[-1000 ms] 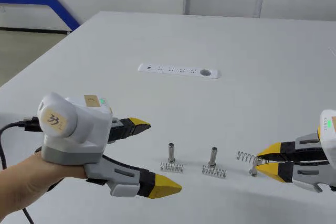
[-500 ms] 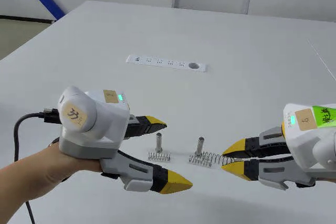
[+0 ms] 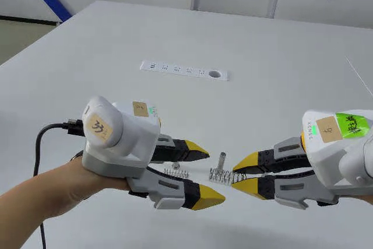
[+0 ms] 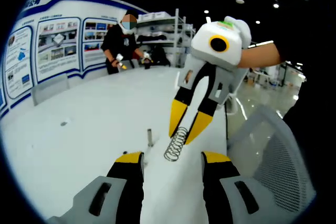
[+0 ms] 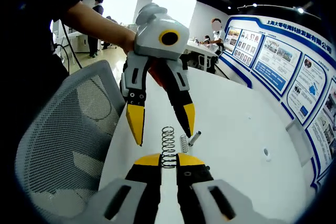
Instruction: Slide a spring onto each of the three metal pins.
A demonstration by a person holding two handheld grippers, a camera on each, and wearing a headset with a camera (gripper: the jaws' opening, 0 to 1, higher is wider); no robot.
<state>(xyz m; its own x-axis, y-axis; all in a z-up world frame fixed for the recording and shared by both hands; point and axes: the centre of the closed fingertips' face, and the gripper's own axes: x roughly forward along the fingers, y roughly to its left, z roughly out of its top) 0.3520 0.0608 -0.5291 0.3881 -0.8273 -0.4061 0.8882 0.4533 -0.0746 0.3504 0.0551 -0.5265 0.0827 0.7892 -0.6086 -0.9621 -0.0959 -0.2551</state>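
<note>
Right claw (image 3: 235, 177) pinches one end of a thin coiled steel spring (image 3: 224, 174) beside an upright grey metal pin (image 3: 221, 160); left claw (image 3: 214, 176), spread, faces it over the white bench (image 3: 262, 97).

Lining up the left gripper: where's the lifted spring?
Head view, centre: the spring is pinched in the right gripper, pointing toward the left gripper, beside the upright pin.

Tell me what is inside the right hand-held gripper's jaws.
A coil spring is pinched between the yellow tips of the right hand-held gripper, most of it sticking out ahead above the white table. Its gripped end is covered by the tips.
</note>
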